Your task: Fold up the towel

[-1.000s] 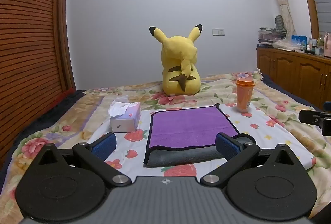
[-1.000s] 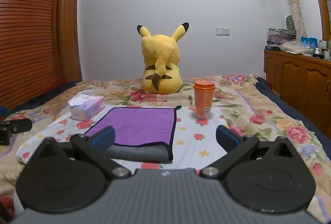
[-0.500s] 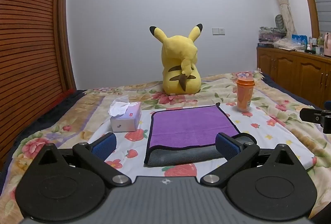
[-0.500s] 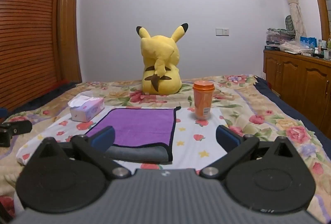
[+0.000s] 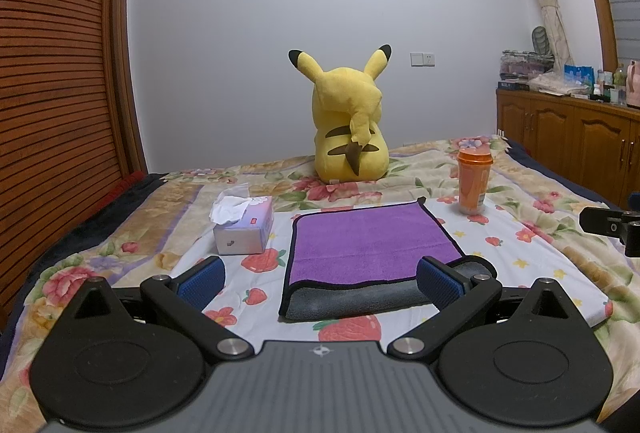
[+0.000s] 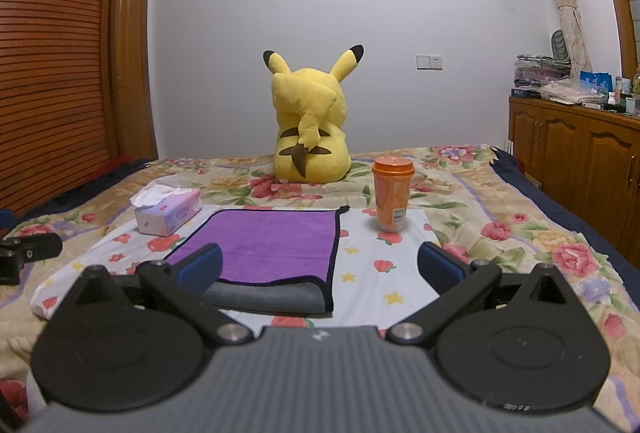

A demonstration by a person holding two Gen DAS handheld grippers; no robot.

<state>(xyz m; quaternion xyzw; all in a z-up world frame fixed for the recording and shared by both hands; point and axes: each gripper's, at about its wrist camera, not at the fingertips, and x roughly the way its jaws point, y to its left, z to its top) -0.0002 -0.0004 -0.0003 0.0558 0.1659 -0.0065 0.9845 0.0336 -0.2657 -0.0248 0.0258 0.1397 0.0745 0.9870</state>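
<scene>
On the floral bed [image 5: 532, 233], purple towel [image 5: 368, 245] folded, grey underside showing

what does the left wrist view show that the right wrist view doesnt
Only the left wrist view: the right gripper poking in at its right edge, and the left gripper with fingers open.

Only the right wrist view: the wooden door and the left gripper at its left edge.

Both: the purple towel, tissue box, orange cup and yellow plush.
</scene>
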